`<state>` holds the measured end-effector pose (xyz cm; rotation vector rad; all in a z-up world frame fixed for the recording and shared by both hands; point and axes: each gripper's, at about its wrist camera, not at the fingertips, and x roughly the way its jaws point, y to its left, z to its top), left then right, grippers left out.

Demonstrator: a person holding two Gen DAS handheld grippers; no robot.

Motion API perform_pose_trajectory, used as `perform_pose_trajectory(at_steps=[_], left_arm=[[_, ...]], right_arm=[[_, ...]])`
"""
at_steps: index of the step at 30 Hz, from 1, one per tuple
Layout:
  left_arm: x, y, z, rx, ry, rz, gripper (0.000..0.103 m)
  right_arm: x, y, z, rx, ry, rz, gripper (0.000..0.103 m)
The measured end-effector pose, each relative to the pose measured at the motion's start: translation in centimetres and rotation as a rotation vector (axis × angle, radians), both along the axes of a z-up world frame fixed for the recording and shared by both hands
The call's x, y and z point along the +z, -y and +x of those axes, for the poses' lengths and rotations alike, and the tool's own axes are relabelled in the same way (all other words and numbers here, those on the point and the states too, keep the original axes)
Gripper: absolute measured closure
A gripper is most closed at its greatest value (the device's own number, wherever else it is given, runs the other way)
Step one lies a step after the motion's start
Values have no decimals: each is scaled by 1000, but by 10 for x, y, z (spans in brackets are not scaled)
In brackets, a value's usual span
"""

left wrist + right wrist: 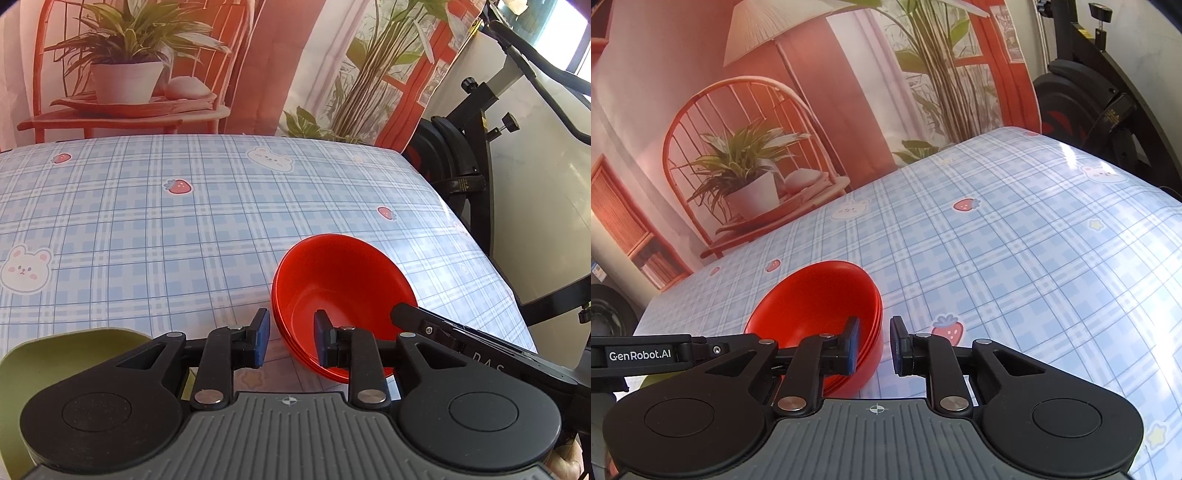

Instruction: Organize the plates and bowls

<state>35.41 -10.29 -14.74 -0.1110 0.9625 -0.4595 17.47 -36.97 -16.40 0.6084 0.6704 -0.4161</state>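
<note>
A stack of red bowls (343, 284) stands on the blue plaid table (184, 229); it also shows in the right wrist view (820, 302). My left gripper (291, 338) straddles the stack's left rim, one pad inside and one outside, with a gap on both sides. My right gripper (873, 345) straddles the right rim the same way, jaws apart and not clamped. The right gripper's finger (410, 312) reaches into the bowl in the left wrist view. A green plate (66, 354) lies at the lower left, partly hidden by the left gripper.
The plaid tablecloth (1015, 258) spreads ahead of both grippers. A printed backdrop with chair and plants (147, 74) hangs behind the table. An exercise bike (480, 122) stands past the table's right edge.
</note>
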Motion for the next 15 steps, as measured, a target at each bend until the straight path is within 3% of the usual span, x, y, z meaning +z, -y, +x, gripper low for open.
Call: perform_pose_trajectory(at_steps=[15], left_arm=[[-14,2,11,-23,-43,-38,77]], right_arm=[[-9,2,12,17,-7,21,86]])
